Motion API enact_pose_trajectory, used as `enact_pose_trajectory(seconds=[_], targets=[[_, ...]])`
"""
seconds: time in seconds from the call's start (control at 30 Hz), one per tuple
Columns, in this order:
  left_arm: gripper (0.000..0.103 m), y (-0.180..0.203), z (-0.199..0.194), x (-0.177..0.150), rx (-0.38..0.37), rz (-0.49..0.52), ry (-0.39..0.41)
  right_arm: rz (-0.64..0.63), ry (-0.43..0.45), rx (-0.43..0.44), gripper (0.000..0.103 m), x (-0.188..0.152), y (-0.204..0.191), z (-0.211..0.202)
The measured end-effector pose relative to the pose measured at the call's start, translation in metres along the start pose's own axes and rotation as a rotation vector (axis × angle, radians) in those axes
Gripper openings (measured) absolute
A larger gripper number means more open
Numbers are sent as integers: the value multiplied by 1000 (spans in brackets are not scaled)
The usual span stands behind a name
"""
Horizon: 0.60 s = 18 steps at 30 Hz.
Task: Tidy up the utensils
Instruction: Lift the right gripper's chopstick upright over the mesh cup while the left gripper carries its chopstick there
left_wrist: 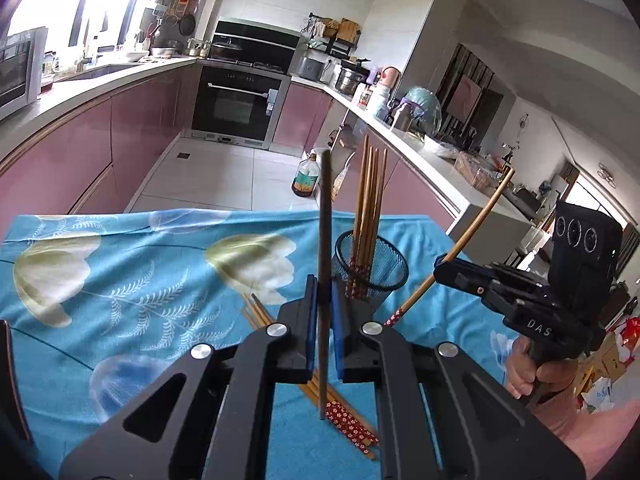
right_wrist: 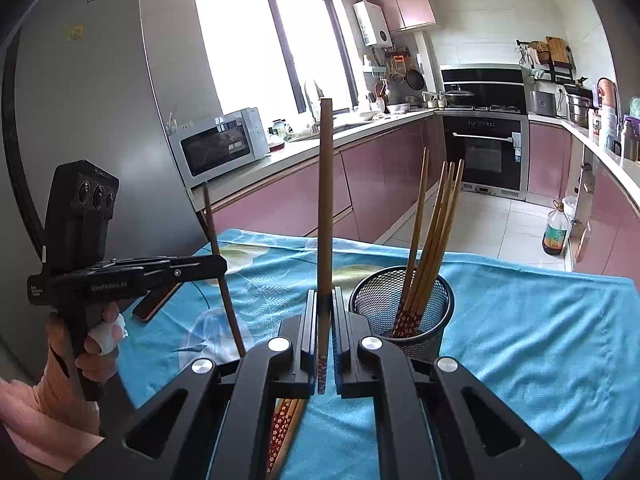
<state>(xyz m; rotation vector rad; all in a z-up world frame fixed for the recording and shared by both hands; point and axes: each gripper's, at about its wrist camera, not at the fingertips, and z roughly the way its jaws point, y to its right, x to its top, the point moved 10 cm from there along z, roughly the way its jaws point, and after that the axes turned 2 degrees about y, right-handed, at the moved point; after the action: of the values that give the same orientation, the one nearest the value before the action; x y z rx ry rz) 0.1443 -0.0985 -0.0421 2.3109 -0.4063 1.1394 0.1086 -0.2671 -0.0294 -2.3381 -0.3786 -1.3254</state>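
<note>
My left gripper (left_wrist: 323, 284) is shut on one brown chopstick (left_wrist: 326, 220), held upright above the blue flowered cloth (left_wrist: 140, 280). My right gripper (right_wrist: 325, 294) is shut on another chopstick (right_wrist: 326, 200), upright with its red patterned end down. Each gripper shows in the other view: the right gripper (left_wrist: 442, 265) with its slanted stick, the left gripper (right_wrist: 222, 266) in a person's hand. A black mesh cup (left_wrist: 370, 264) (right_wrist: 400, 304) stands just beyond both grippers with several chopsticks upright in it. Several loose chopsticks (left_wrist: 348, 420) (right_wrist: 284, 432) lie on the cloth under the grippers.
A flat dark phone-like object (right_wrist: 154, 304) lies on the cloth below the left gripper. The table's far edge drops to a tiled floor where an oil bottle (left_wrist: 306, 178) stands. Pink kitchen cabinets (left_wrist: 60, 160) and a grey fridge (right_wrist: 100, 120) surround the table.
</note>
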Motion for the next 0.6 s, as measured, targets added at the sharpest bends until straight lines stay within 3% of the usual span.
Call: enact_pose_trajectory(seconds=[0.23, 0.6], targets=[[7, 13, -12, 42, -40, -1, 83, -20, 42, -29, 6, 20, 7, -9], [7, 45, -9, 92, -80, 41, 143, -35, 105, -87, 6, 50, 26, -24]])
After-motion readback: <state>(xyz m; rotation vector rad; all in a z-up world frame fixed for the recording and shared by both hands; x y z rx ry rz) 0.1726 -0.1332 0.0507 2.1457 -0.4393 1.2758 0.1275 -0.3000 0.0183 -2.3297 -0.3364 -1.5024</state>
